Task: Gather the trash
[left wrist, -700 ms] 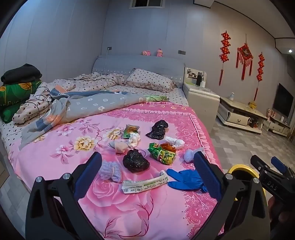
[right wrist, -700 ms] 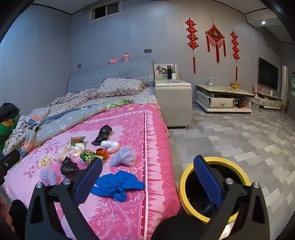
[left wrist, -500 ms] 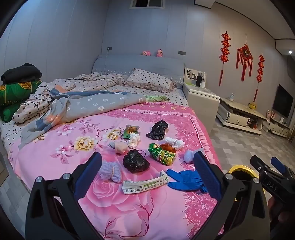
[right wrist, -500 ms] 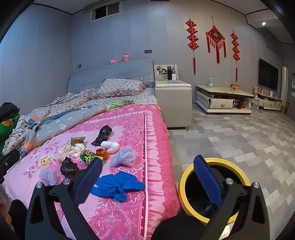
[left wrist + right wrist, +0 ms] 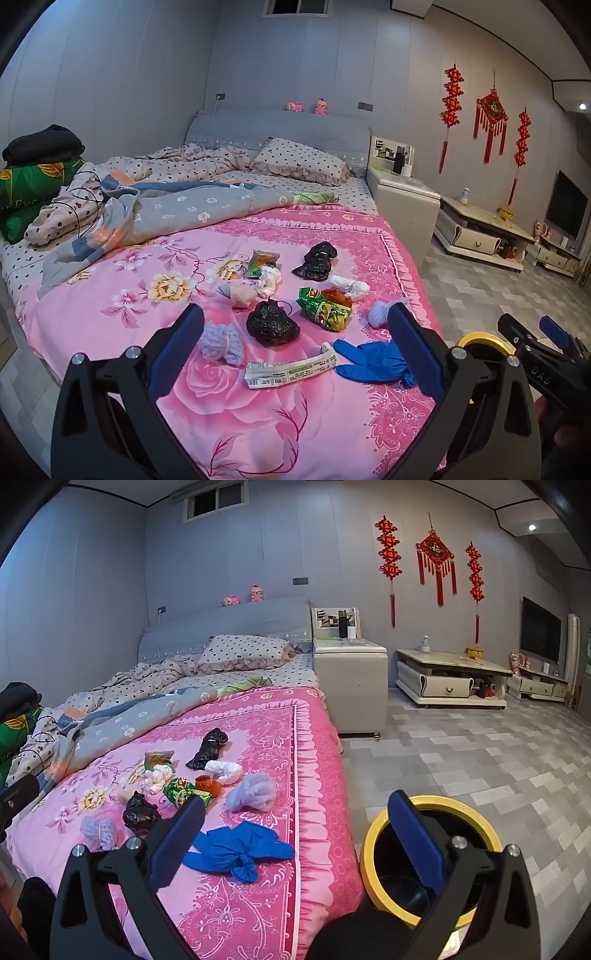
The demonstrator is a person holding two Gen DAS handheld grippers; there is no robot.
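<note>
Both tools hung above the foot of the bed, and the pink floral bedspread (image 5: 122, 295) was our landmark. The left gripper (image 5: 295, 347) gaped wide, nothing between its blue pads, with the litter spread on the bedspread beyond it. From the left of that spread: a lilac knotted bundle (image 5: 221, 343), a crumpled black bag (image 5: 272, 325) just beside it, a printed paper strip (image 5: 291, 371) nearest the foot edge, a green snack wrapper (image 5: 325, 308) mid-spread, and a blue glove (image 5: 373, 360) partly behind the left gripper's right finger. Further up lay a second black bag (image 5: 317, 258) and white tissue wads (image 5: 349, 286). A rumpled grey quilt (image 5: 192, 210) crowded the bedspread's far left. The right gripper (image 5: 295, 827) was splayed open and empty too, its left finger covering part of the blue glove (image 5: 240, 849). Off the bedspread's right edge, on the tiled floor, stood the yellow-rimmed bin (image 5: 476, 821), its mouth partly blocked by the right finger.
</note>
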